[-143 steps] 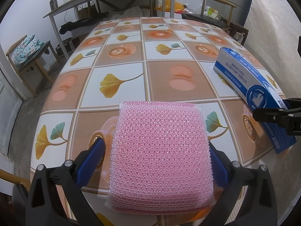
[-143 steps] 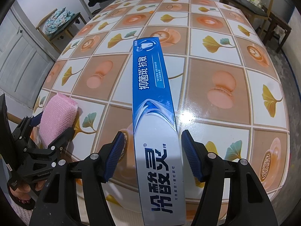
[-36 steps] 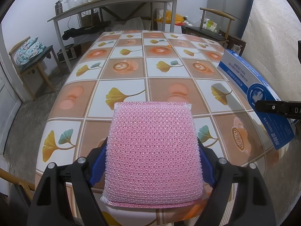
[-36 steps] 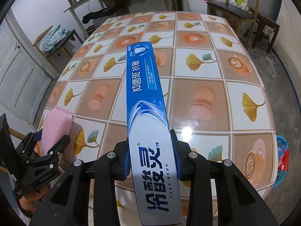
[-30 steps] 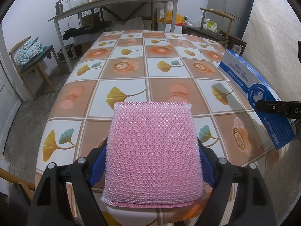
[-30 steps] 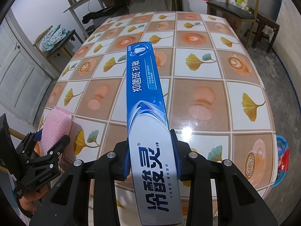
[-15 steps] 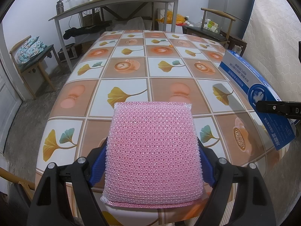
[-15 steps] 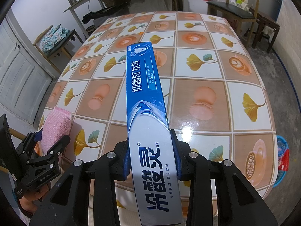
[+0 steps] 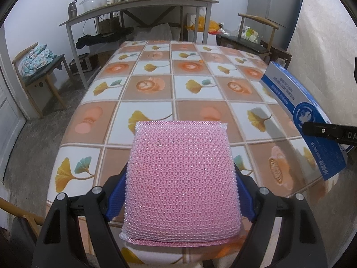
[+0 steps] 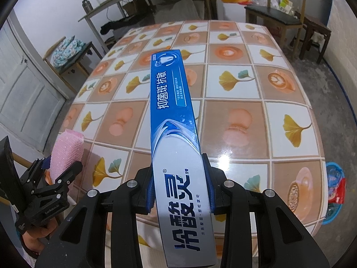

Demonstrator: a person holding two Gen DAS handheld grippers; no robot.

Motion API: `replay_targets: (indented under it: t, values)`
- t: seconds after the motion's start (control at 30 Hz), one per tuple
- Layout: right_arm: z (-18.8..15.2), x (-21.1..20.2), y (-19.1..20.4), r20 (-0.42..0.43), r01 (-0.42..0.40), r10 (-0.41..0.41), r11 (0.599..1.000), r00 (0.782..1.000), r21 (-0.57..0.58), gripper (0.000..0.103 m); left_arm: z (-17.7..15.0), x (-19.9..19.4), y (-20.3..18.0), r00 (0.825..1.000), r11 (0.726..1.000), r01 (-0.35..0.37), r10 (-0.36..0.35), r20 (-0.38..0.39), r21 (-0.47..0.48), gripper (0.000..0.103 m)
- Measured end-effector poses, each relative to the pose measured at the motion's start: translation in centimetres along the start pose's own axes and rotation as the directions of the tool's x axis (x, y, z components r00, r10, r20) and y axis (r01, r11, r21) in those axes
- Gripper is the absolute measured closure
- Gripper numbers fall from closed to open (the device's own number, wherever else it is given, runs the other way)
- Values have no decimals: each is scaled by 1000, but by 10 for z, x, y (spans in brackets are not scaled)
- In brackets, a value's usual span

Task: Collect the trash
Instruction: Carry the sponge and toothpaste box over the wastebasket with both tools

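Table [image 9: 156,111] top bare from near edge to far edge; I see open passage across it. My own loads block the forward view: pink scrubber [image 9: 181,178] left, toothpaste box [image 10: 178,145] right. Chairs [image 9: 38,71] flank both long edges; cluttered shelf bench [image 9: 138,6] stands beyond far edge.

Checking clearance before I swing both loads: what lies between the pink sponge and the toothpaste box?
Only bare patterned tablecloth below the gap between the pink sponge and the toothpaste box; nothing stands there. The right wrist view shows it best.
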State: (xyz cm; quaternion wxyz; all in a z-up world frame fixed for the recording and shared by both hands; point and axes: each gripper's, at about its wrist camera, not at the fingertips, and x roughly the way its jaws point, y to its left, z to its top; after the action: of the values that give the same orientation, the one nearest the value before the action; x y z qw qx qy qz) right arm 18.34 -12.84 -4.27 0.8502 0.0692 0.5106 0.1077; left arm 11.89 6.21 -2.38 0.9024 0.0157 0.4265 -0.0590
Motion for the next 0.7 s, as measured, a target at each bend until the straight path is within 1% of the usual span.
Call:
replay_targets:
  t: [0.13,0.2,0.3,0.37,0.4,0.47,0.5,0.53,0.57,0.6,0.63,0.67,0.7]
  values:
    - [-1,-22,-22,51,-26,23,998,998,53,70,12,-18,-15,999,999,40,-41,31,23,24]
    - [-4,-39,-36,91,-21,13,996,996,85,70,20,-26,-28,996,996,72,-75,49,49,24]
    - [-15,-73,-69,163,6,-32,988,986,155,70,35,-36,-61,986,983,147,-155,64,110,24]
    - [-31,-100,-102,209,45,-93,973,973,227,70,43,-41,-85,975,968,199,-211,65,156,24]
    - [-41,-113,-120,226,66,-130,960,966,271,70,49,-44,-104,964,951,246,-261,56,186,24]
    - [-60,-134,-150,244,100,-192,934,951,344,70,58,-47,-130,944,923,312,-328,38,226,24]
    - [-77,-148,-172,251,123,-238,908,938,399,70,62,-48,-150,929,901,354,-370,20,252,24]
    - [-88,-156,-187,251,137,-267,889,930,437,70,66,-48,-172,911,875,399,-413,-6,275,24]
    - [-102,-164,-203,247,151,-297,865,922,478,70,68,-47,-193,891,847,443,-453,-36,294,24]
    - [-123,-173,-223,235,166,-332,831,913,531,70,69,-47,-210,876,826,473,-479,-60,307,24]
    - [-137,-177,-237,224,173,-352,806,909,567,70,70,-45,-229,859,801,504,-505,-88,322,24]
    - [-151,-180,-250,209,178,-368,779,906,601,70,71,-41,-256,839,770,538,-530,-126,341,24]
    - [-171,-183,-266,187,179,-381,742,906,646,70,70,-37,-274,827,751,558,-542,-152,354,24]
